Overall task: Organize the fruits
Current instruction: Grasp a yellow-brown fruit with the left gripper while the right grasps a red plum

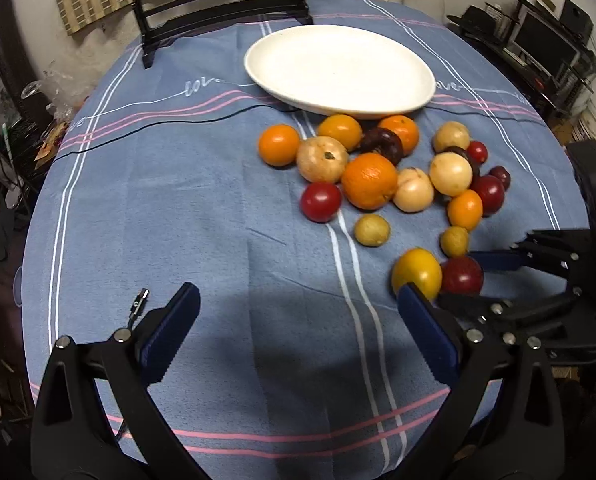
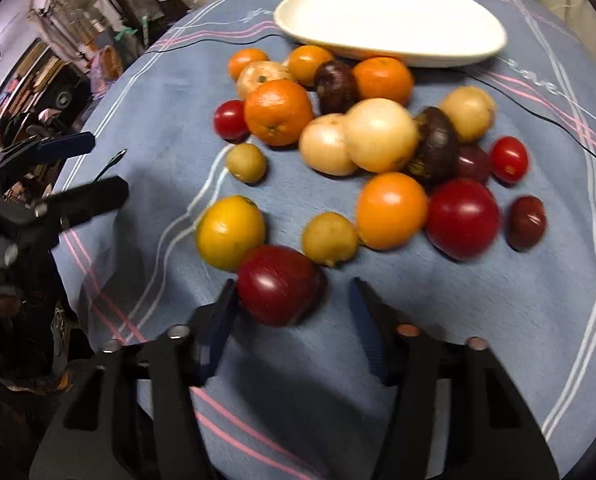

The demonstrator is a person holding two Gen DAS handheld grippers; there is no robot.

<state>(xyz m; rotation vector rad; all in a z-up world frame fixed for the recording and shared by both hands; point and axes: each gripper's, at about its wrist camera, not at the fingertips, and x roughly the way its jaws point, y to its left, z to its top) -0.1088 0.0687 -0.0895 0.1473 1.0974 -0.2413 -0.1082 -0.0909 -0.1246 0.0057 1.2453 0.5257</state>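
A heap of fruits lies on the blue cloth in front of a bare white plate (image 1: 338, 68) (image 2: 390, 12): oranges (image 1: 369, 181), pale round fruits (image 2: 380, 134), red ones (image 2: 462, 218), dark purple ones and small yellowish ones. Nearest me a dark red fruit (image 2: 279, 284) (image 1: 462, 276) sits beside a yellow fruit (image 2: 229, 232) (image 1: 417, 272). My right gripper (image 2: 293, 284) (image 1: 458, 280) straddles the dark red fruit; its left finger is at the skin, and a gap shows at the right finger. My left gripper (image 1: 298, 290) (image 2: 93, 168) stands wide open over bare cloth, left of the heap, holding nothing.
The round table (image 1: 157, 200) wears a blue cloth with white and pink stripes. A thin black cable (image 1: 157, 126) crosses it behind the fruit. A dark chair (image 1: 217, 4) stands at the far edge. Cluttered shelves and furniture surround the table.
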